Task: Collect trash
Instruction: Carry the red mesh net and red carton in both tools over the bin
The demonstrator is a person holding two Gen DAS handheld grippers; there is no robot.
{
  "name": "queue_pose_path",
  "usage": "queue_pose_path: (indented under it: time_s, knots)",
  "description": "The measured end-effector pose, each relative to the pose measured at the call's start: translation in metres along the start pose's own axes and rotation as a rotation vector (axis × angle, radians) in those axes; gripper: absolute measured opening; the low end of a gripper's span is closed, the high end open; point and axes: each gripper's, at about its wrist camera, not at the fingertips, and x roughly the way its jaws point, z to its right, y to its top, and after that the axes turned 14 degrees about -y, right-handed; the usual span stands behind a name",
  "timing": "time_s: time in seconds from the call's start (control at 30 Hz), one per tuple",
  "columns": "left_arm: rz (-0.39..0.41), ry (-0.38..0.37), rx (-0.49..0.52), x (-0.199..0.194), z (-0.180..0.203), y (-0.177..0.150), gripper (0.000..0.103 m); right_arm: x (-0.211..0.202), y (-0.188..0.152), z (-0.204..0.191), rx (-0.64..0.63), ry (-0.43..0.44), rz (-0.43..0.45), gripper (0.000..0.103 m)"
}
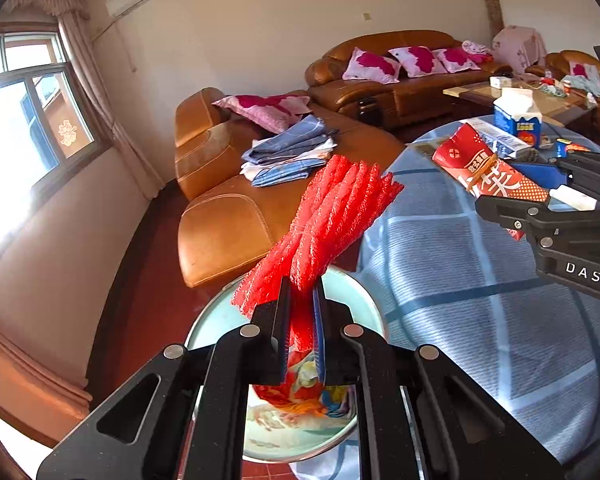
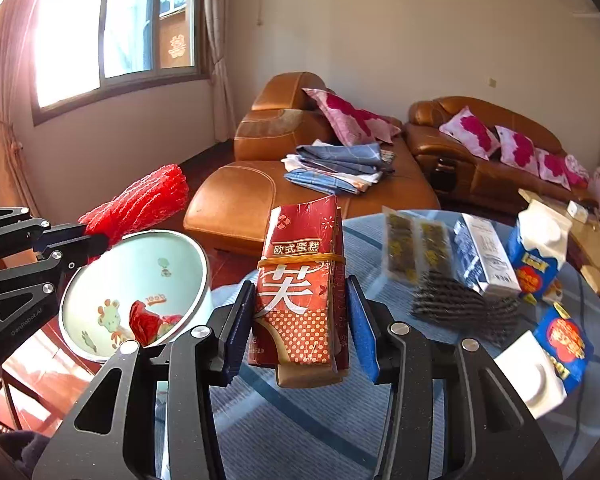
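My left gripper (image 1: 302,292) is shut on a bundle of red foam netting (image 1: 332,216), which sticks up and forward from the jaws. It hangs above a round bin (image 1: 216,320) with a pale green cartoon lining. In the right wrist view the same netting (image 2: 140,200) and left gripper (image 2: 100,242) sit at the left, over the bin's rim (image 2: 204,264). My right gripper (image 2: 300,284) is shut on a red cake package (image 2: 300,280) bound with a rubber band, held upright above the table edge. That package (image 1: 484,168) also shows at the right of the left wrist view.
Red wrappers (image 2: 148,320) lie inside the bin. On the round table with the blue checked cloth (image 2: 300,420) are blue-and-white cartons (image 2: 540,248), a second carton (image 2: 556,356), snack sachets (image 2: 416,248) and black netting (image 2: 460,304). Brown leather sofas (image 2: 260,200) with folded cloths (image 2: 340,168) stand behind.
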Motion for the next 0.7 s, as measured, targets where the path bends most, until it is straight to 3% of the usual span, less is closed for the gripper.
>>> queue_pose_path:
  time_s: [0.7]
  knots:
    - [-0.041, 0.114, -0.038, -0.002, -0.043, -0.02, 0.009, 0.026, 0.012, -0.067, -0.15, 0.107, 0.046, 0.045]
